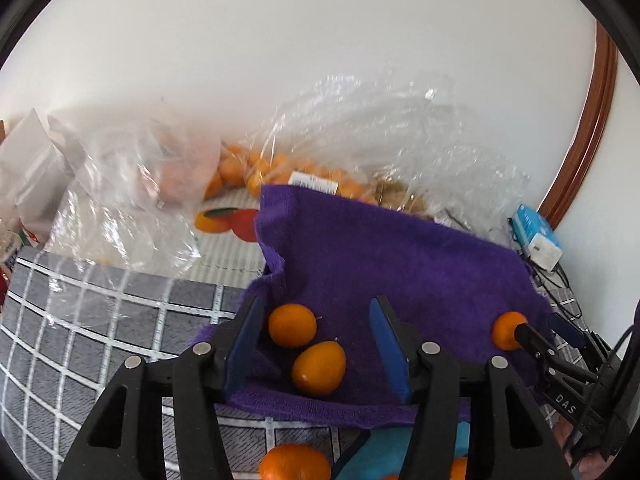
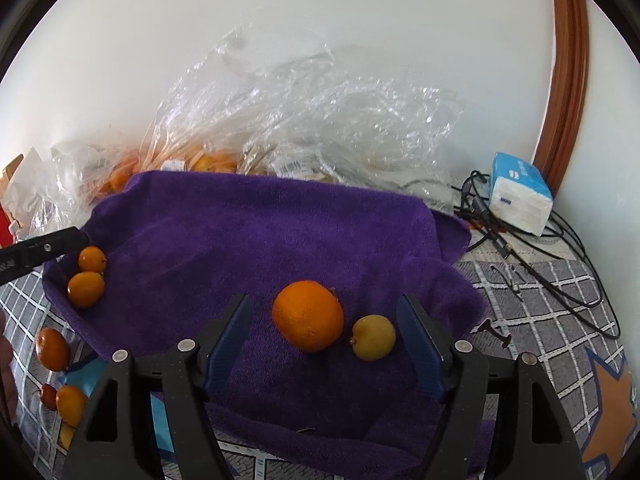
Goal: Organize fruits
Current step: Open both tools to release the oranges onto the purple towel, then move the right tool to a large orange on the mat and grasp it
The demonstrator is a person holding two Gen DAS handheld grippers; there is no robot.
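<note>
Only readable text: "DAS", white letters on the black body of my right gripper [image 1: 538,338], seen at the right edge of my left wrist view. Lettering ran at a slant along the arm.

White barcode-type label [image 1: 314,181] sat on the clear plastic bag [image 1: 360,132] of oranges; print was too blurred to read. Same in the right wrist view: two white stickers [image 2: 294,167] on the bags, bars visible, no legible digits.

Blue-and-white tissue pack [image 2: 518,196] carried a blue mark and some print, but I couldn't make out any word or brand. It was just as unreadable in the left view.
</note>
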